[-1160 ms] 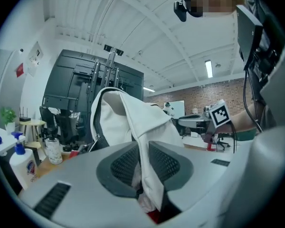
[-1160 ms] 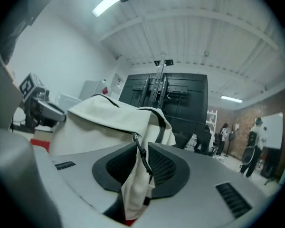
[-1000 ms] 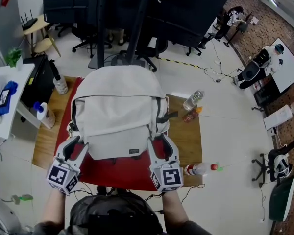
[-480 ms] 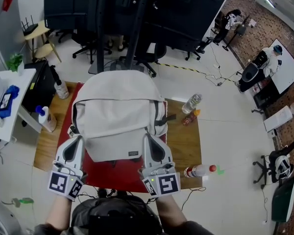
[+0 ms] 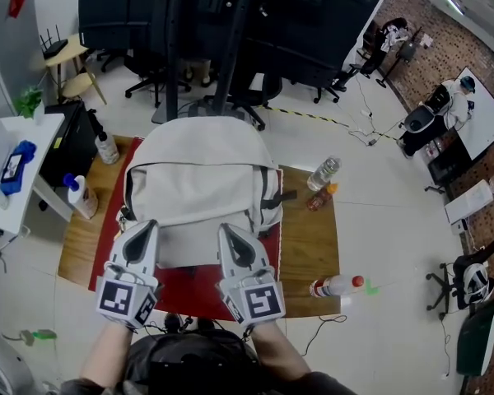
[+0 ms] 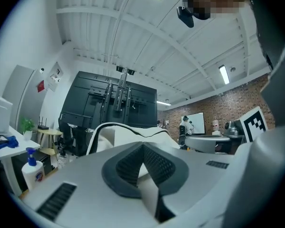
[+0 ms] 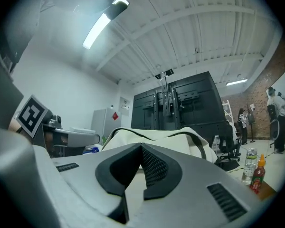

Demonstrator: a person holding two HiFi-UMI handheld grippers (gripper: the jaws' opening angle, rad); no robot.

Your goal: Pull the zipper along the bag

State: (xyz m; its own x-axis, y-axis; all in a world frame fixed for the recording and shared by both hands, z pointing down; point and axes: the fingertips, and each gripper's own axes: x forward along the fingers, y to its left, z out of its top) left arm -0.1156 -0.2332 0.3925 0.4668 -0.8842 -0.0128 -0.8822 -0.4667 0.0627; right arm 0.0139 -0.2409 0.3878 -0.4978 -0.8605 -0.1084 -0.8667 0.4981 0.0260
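Observation:
An off-white backpack lies on a red mat on the wooden table. A dark zipper line curves across its upper part; I cannot make out the pull. My left gripper is shut and empty, its tips at the bag's near left edge. My right gripper is also shut with nothing in it, over the bag's near edge. In the left gripper view the jaws meet in front of the bag. In the right gripper view the jaws meet below the bag.
A spray bottle and a dark-capped bottle stand at the table's left. A clear bottle and an orange sauce bottle are at the right. A red-capped bottle lies at the front right corner. Office chairs stand behind.
Both grippers went from open to shut. They moved inward from the bag's near corners, the left to the right and the right to the left, and now point at its near edge.

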